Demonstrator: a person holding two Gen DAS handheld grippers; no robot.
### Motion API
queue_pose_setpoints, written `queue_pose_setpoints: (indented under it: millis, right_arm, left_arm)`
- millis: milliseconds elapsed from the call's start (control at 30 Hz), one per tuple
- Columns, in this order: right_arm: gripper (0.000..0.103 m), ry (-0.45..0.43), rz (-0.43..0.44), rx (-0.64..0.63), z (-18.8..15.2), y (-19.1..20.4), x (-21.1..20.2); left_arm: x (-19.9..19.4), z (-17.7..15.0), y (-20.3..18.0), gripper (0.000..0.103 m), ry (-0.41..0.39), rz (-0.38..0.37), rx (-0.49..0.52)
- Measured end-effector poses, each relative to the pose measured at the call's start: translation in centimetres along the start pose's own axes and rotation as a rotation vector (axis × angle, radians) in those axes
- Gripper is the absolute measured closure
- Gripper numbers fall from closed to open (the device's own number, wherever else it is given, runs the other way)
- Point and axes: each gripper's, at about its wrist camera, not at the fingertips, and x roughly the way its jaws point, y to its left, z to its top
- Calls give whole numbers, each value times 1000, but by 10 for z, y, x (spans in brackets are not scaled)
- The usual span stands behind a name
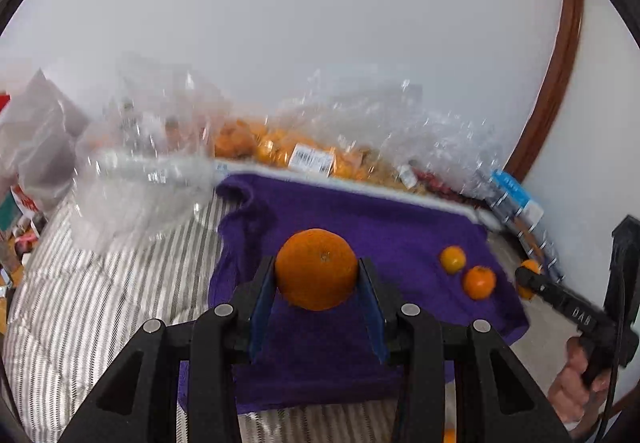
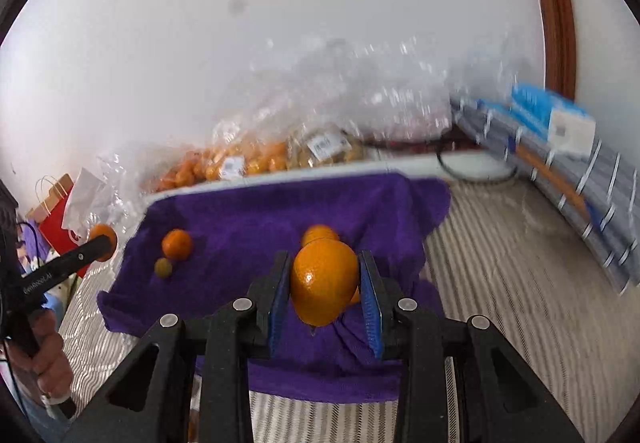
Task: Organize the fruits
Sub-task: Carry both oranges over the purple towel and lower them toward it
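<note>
Striped bedding (image 1: 100, 283) spreads under a purple towel (image 1: 360, 211), and both grippers hang above it with fruit aboard! Left gripper (image 1: 317, 279) has its blue pads pressed on either side of a big orange (image 1: 316, 269), held clear of the cloth, probably so it can be carried to a sorting spot. Right gripper (image 2: 325, 285) is clamped the same way on its own orange (image 2: 324, 283), with another orange (image 2: 319, 234) peeking out just behind it. Loose on the towel: two small mandarins (image 1: 466, 271) on the right side, near the right gripper. At the far edge, clear plastic bags of oranges (image 1: 280, 151) lean against the white wall (image 1: 320, 23); motion blur smears them, so the count inside is anyone's guess. What lies directly under either held fruit is hidden.
</note>
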Motion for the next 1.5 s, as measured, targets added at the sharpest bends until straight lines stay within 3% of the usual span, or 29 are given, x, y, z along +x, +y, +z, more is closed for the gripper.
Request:
queue_pose_setpoints:
  millis: [200,433,933,1333,1500]
  right_arm:
    - [70,14,11,34,-4,-10,1]
    - [70,78,-28,-44,-14,3,17]
    - [70,177,-69,-46,-25,1,37]
    - [63,147,-76,-65,-24,4,30]
    - [51,101,-82,-73,-22,6,22]
  left_arm:
    - [8,-5,11,64,27,-4,-31]
    - [19,-10,19,64,71,9,-64]
    - [31,-20,1,64,148,45,7]
    - [36,-21,-6,64,171,48,35]
    - [36,-21,-6,64,174,52,38]
